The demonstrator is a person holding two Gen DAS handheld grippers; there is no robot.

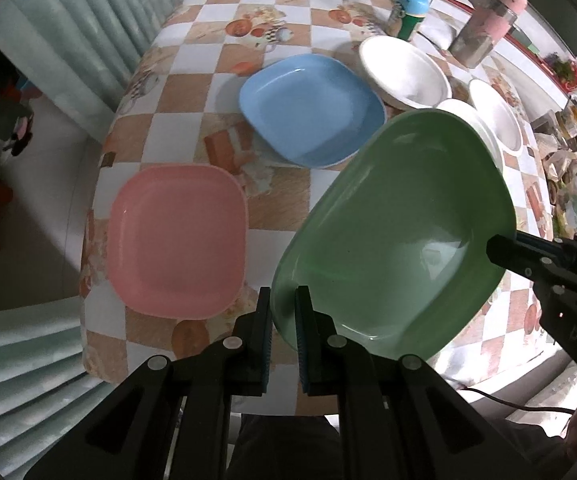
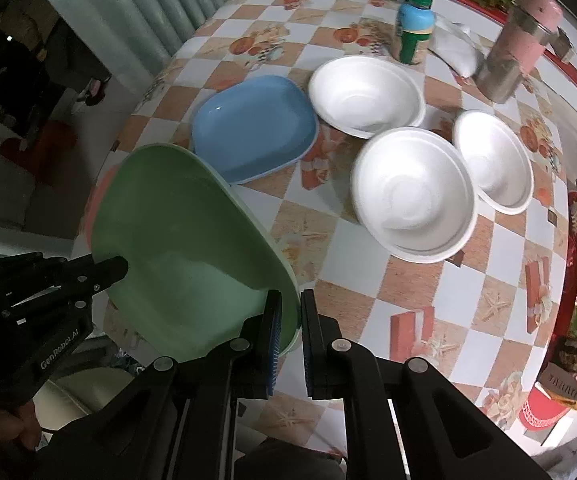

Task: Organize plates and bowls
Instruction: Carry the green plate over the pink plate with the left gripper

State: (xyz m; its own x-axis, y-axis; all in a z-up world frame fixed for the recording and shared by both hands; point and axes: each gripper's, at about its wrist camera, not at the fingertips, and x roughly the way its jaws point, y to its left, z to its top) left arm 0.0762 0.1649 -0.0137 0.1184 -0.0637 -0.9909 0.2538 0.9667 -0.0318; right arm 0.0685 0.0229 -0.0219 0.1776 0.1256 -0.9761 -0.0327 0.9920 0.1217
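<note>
Left wrist view first: the left gripper [image 1: 283,312] has its fingers pinched tight on the near rim of the green plate [image 1: 392,236], which is up off the worktop [image 1: 192,92] and tilted, its long axis running from the fingers up and away to the right, hollow side facing the camera. At the plate's right edge the right gripper [image 1: 500,250] comes in from the side, clamped on that rim too. Left of the fingers the pink plate [image 1: 176,240] lies flat on the checked cloth; ahead of them, further off, sits the blue plate [image 1: 312,112], with white foam bowls [image 1: 404,70] beyond the green plate's far edge. Over to the right wrist view: the right gripper [image 2: 288,316] is closed on the green plate's [image 2: 184,248] rim, the edge squeezed between its fingers, and the plate stretches up and to the left of them, tilted, hollow side showing. The left gripper [image 2: 118,268] bites the opposite rim, far left. Ahead of the fingers lies the blue plate [image 2: 252,132]; ahead and to the right, three white foam bowls [image 2: 412,196] sit upright on the worktop [image 2: 428,292], with a blue-and-green bottle [image 2: 414,32] behind them.
</note>
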